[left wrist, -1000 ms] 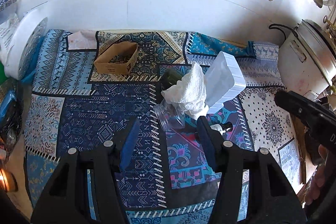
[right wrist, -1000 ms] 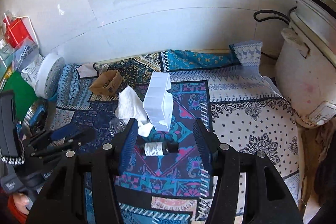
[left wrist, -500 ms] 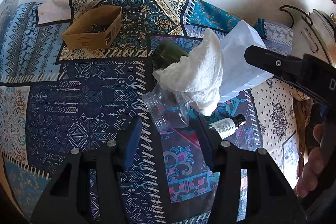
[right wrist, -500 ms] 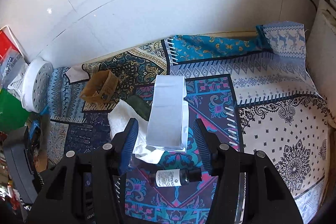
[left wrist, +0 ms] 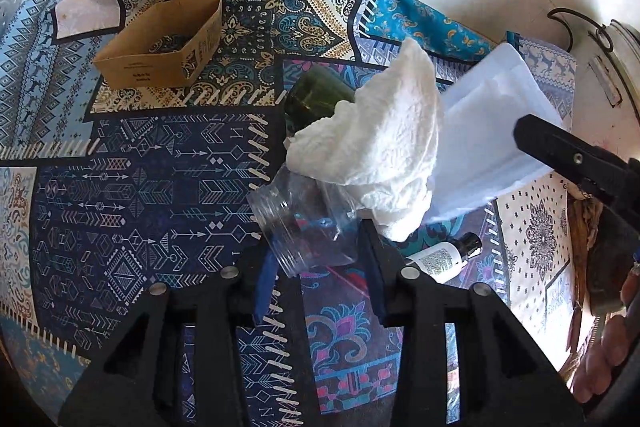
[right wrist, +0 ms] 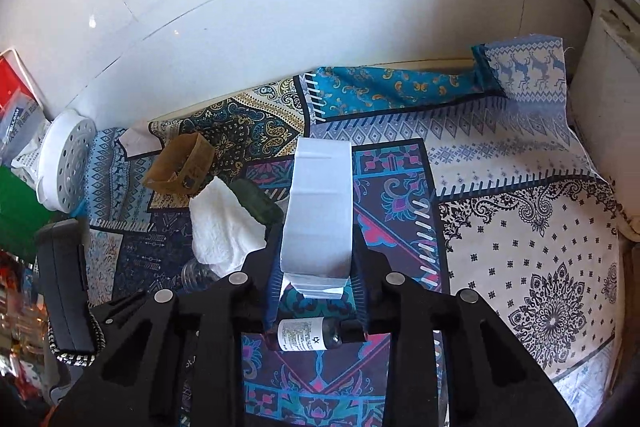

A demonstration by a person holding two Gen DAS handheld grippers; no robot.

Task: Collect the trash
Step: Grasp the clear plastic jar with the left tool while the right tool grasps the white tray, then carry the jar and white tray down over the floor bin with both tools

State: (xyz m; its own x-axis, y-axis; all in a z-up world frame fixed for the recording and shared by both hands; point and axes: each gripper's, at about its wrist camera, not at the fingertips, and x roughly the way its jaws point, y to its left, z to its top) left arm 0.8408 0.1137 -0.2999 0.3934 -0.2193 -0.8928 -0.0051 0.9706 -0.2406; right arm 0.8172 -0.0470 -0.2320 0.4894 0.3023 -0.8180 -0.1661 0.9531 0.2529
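- A patterned cloth [right wrist: 520, 267] covered the surface below a white wall; a brown cardboard box [left wrist: 160, 43] sat toward the back.
- Judged early — nothing appeared gathered yet: clear plastic jar [left wrist: 304, 223], crumpled white tissue [left wrist: 380, 151], small labelled bottle [right wrist: 310, 335] all lay loose.
- Left gripper [left wrist: 320, 259] stood apart, the jar's mouth between its fingers, not clamped.
- Right gripper [right wrist: 316, 279] looked pressed against both sides of the white container [right wrist: 320, 211] — firmness of hold uncertain.
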